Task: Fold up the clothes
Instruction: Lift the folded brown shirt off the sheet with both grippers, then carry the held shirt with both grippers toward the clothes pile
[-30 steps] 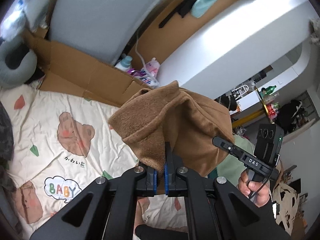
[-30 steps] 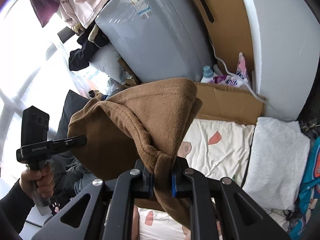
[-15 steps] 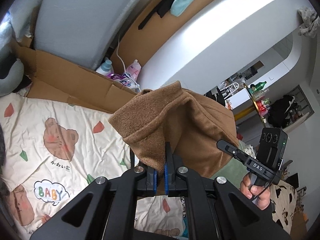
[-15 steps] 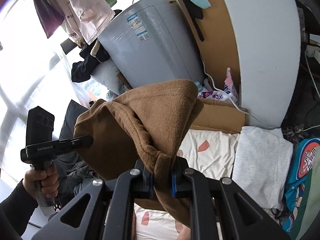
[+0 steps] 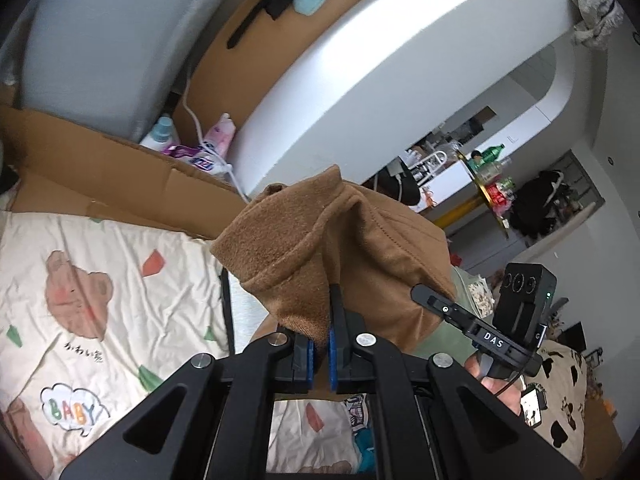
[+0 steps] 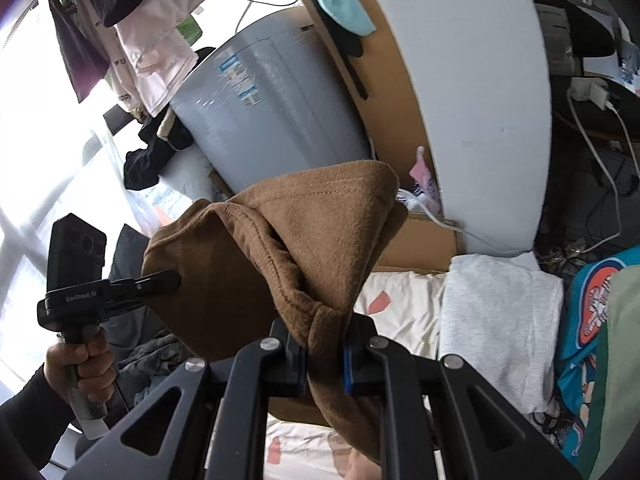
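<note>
Brown fleece garment (image 5: 340, 248) hangs mid-frame, lifted clear of the printed bedsheet (image 5: 120, 280) at lower left. Left gripper (image 5: 321, 354) is clamped on one bunched edge and right gripper (image 6: 325, 364) on another, likely so the cloth can spread between them before a fold.

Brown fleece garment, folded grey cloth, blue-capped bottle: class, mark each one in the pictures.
Brown fleece garment (image 6: 332, 240): right wrist view, on its raised folded panel.
Folded grey cloth (image 6: 500, 320): right wrist view, on its flat top.
Blue-capped bottle (image 5: 160, 130): left wrist view, on its cap.
</note>
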Available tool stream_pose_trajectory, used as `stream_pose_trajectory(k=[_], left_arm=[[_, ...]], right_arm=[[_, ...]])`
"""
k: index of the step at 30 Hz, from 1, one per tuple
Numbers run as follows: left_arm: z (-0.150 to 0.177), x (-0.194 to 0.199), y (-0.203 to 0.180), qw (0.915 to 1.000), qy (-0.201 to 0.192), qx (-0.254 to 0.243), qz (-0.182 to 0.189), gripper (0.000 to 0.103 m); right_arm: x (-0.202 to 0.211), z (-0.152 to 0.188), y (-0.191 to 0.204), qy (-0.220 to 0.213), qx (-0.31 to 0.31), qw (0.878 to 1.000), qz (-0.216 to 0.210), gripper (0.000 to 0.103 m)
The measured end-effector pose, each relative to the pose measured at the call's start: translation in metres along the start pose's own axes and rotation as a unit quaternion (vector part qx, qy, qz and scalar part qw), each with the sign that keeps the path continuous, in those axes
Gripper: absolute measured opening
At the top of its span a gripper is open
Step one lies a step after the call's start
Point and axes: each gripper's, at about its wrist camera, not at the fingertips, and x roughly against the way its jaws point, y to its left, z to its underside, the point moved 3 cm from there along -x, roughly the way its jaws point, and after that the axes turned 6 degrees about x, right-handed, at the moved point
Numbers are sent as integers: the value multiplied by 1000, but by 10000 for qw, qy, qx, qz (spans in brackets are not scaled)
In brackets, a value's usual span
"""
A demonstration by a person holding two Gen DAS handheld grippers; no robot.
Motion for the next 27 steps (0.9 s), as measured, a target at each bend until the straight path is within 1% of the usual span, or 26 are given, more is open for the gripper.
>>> stream_pose_trajectory(k=[3,7,11,18,20,22,27], left_arm=[[2,-14,-4,9999,91,-140,-2,3],[3,-34,-10,9992,254,-273,140,3],[4,-55,-13,9981,379,-428,249,3],[5,-96,-8,9953,608,-492,573,3],[5,-107,-7,9941,706,-498,654,3],[5,-114,-10,9920,754,-693,735,3],[4,-131,-17,9875,906,-840,976,3]], right_arm=[[2,5,-10,-56,-36,9999,118,12],[2,13,-23,-141,-102,9994,301,12],[4,22,-39,-251,-199,9988,374,12],[3,31,-69,-440,-369,9961,664,12],[2,33,-77,-454,-392,9954,749,12],[3,35,-85,-471,-397,9946,837,12],[11,45,-109,-551,-524,9912,1083,11]])
